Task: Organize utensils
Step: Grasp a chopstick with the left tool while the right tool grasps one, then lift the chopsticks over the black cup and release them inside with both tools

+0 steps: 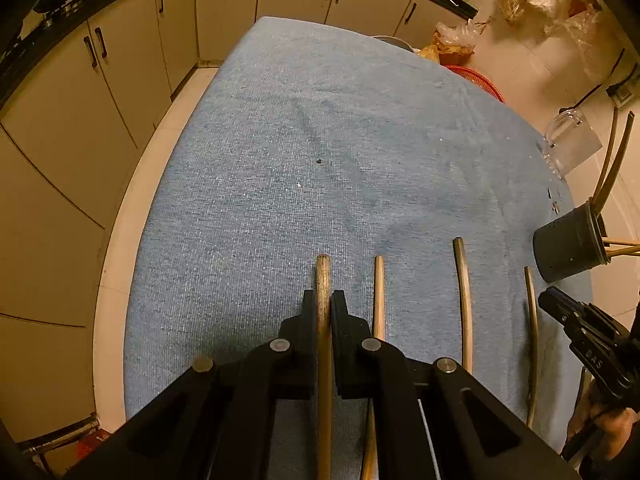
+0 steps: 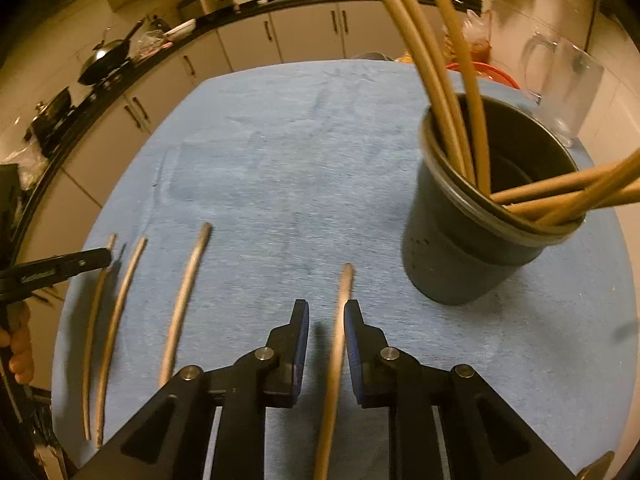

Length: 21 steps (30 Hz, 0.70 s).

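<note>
Several wooden chopsticks lie side by side on the blue cloth. My left gripper [image 1: 323, 300] is shut on the leftmost chopstick [image 1: 323, 276], low over the cloth. Three more chopsticks [image 1: 379, 296] [image 1: 464, 300] [image 1: 533, 340] lie to its right. My right gripper [image 2: 327, 312] is open with its jaws either side of the rightmost chopstick [image 2: 344, 292], not touching it. A dark utensil cup [image 2: 476, 248] with several chopsticks [image 2: 452, 92] in it stands ahead to the right; it also shows in the left wrist view [image 1: 566, 244].
A clear glass jug [image 2: 568, 80] stands behind the cup near the table's right edge. The blue cloth [image 2: 280, 152] covers the table. Kitchen cabinets [image 1: 120, 80] and a counter with pans [image 2: 106, 60] run behind; bags and a red basket [image 1: 480, 80] lie on the floor beyond.
</note>
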Available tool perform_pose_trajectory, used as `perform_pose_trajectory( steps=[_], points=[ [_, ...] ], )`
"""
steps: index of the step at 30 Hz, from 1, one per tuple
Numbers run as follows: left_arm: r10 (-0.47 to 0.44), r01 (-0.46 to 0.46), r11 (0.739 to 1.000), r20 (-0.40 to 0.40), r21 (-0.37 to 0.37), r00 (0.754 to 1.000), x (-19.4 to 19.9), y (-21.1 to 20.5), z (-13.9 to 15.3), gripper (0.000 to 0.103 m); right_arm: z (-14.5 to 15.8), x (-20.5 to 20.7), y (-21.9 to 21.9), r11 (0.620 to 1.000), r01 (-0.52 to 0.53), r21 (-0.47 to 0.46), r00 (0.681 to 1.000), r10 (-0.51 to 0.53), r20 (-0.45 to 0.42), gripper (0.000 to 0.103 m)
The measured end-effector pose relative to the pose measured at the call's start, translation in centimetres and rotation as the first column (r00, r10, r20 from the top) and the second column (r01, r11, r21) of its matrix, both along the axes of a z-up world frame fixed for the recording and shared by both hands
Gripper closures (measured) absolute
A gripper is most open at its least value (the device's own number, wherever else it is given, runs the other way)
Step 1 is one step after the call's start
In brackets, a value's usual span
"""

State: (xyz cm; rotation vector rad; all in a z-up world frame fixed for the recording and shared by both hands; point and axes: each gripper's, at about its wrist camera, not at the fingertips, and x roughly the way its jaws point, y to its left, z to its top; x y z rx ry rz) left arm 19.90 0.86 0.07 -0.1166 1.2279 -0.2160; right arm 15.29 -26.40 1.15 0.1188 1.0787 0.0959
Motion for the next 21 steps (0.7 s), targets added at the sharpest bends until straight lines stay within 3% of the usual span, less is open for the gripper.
perform_pose_trajectory(
  steps=[11, 13, 17, 21],
  points=[
    [0.022, -0.022, 1.000, -0.004, -0.011, 1.000, -0.2, 0.6, 0.2, 0.096, -1.9, 1.8, 0.1, 0.999, 0.019, -0.029, 0.999, -0.020, -0.042, 0.083],
    [0.023, -0.023, 1.000, -0.002, -0.018, 1.000, -0.2, 0.6, 0.3, 0.096, -1.9, 1.9, 0.6, 0.998, -0.006, -0.058, 0.999, 0.004, -0.041, 0.091],
    [0.029, -0.028, 0.998, 0.022, -0.050, 0.999, -0.3, 0.7, 1.5, 0.096, -0.4, 1.3, 1.1, 0.999, -0.027, -0.032, 1.000, 0.027, -0.011, 0.095],
    [0.030, -0.024, 0.996, 0.074, -0.084, 0.997, -0.8, 1.0, 3.9, 0.096, 3.2, 0.0, 1.3, 0.998, -0.060, 0.004, 0.996, 0.060, 0.064, 0.095]
  ],
)
